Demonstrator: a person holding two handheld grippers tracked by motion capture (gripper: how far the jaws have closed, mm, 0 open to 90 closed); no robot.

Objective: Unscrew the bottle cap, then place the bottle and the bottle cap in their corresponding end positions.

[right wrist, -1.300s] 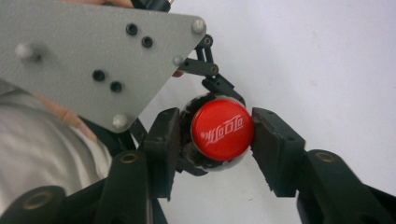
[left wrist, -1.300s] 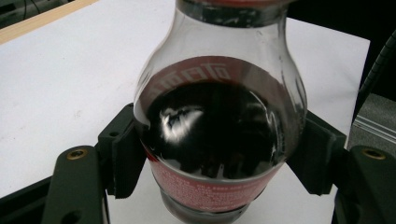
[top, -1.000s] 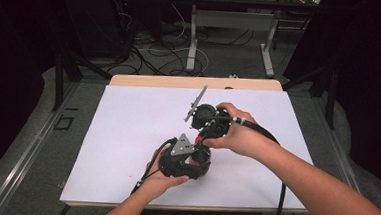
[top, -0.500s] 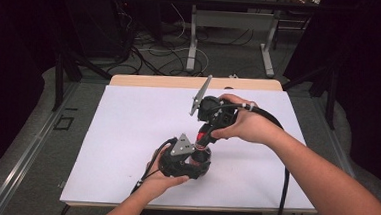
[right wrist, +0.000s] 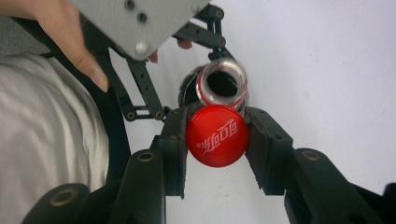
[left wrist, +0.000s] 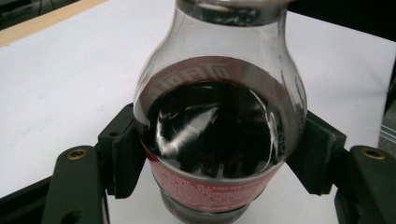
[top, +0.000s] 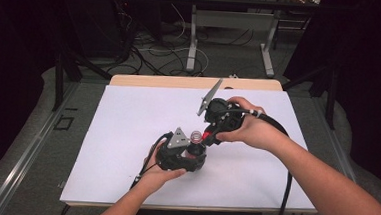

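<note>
We've just got the red cap (right wrist: 216,136) off: vs a sec ago the right gripper (top: 208,135) sits lifted a bit w/ the cap pinched btw its jaws, just beside the bottle's open mouth (right wrist: 222,82), no longer on it. So unscrewing looks done; next we'd judge is setting the cap aside. Left gripper (left wrist: 219,158) is clamped on the cola bottle (left wrist: 219,140), held upright near the middle of the white table (top: 127,133). Bottle is partly full of dark soda, neck empty.
</note>
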